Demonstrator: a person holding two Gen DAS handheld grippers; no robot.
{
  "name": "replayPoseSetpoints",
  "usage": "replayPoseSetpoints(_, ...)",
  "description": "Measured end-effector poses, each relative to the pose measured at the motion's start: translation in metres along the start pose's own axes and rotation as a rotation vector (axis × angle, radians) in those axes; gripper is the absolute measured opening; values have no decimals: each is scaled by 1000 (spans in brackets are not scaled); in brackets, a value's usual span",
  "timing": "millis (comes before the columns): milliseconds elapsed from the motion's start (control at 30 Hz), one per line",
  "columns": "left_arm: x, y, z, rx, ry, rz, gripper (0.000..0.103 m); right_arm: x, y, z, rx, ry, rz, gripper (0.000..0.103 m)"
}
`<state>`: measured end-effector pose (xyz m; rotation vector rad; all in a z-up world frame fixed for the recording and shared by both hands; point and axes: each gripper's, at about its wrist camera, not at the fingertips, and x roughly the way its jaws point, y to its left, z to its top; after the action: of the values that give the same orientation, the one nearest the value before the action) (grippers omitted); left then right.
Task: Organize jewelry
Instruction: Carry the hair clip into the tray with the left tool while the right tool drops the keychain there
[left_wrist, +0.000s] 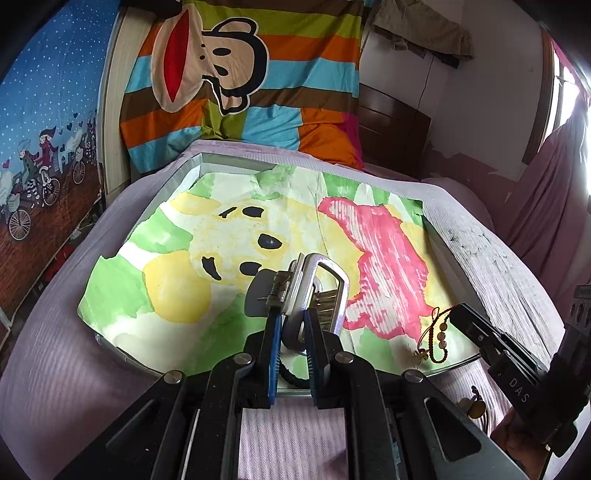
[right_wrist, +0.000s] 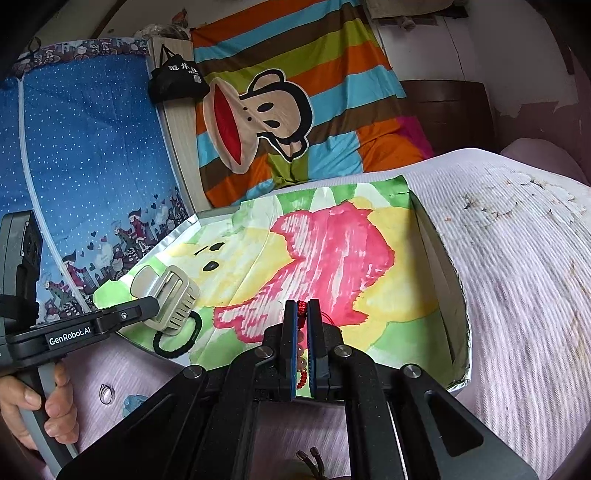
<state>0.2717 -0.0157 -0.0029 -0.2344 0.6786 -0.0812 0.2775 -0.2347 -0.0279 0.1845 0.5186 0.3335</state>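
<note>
Ahead of both your claws lies the bed (left_wrist: 55, 354), covered in a pale lilac ribbed sheet (right_wrist: 517, 295), with a striped monkey-print quilt (left_wrist: 243, 74) piled at its far end. On the sheet sits a shallow silver-edged tray (right_wrist: 456, 295), lined with a cloth (left_wrist: 177, 240) painted in green, yellow and pink; both claws reach over its near edge.

Your left claw (left_wrist: 293, 325) is clenched on a large grey hair clip (left_wrist: 317, 291), which juts up and forward from between the fingers; a black hair tie (right_wrist: 175, 338) hangs from the clip down onto the cloth just below it.

Your right claw (right_wrist: 303, 347) is clamped on a red corded bracelet with pale beads (right_wrist: 302, 350), the cord running along the gap between its fingers, over the tray's near right corner.

Below the left claw, on the bare sheet, a small silver ring (right_wrist: 106, 394) lies just outside the tray.
</note>
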Motion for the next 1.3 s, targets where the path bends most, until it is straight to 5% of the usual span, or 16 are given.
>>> replayPoseSetpoints(167, 1, -2, -1, -4, 3, 12, 15, -2, 1, 1, -4, -3, -5, 5)
replayPoseSetpoints(267, -2, -1, -3, -8, -2, 7, 29, -5, 0, 2, 0, -9, -8, 10)
replayPoseSetpoints(333, -7, -1, -4, -13, -20, 0, 41, -9, -1, 2, -1, -23, -10, 17)
replayPoseSetpoints(433, -15, -1, -5, -11, -48, -6, 46, -18, 0, 3, -14, -52, -20, 32)
replayPoseSetpoints(767, -58, 0, -7, 1, -181, 47, 80, -55, 16, 11, -67, -150, -36, 59)
replayPoseSetpoints(933, -80, 2, -10, 3, -242, 70, 99, -75, 26, 13, -93, -193, -41, 85)
replayPoseSetpoints(1133, -105, 4, -17, 14, -297, 86, 103, -103, 33, 14, -77, -246, -21, 101)
replayPoseSetpoints(1300, -125, 8, -26, 2, -328, 67, 103, -125, 43, 13, -118, -266, 0, 102)
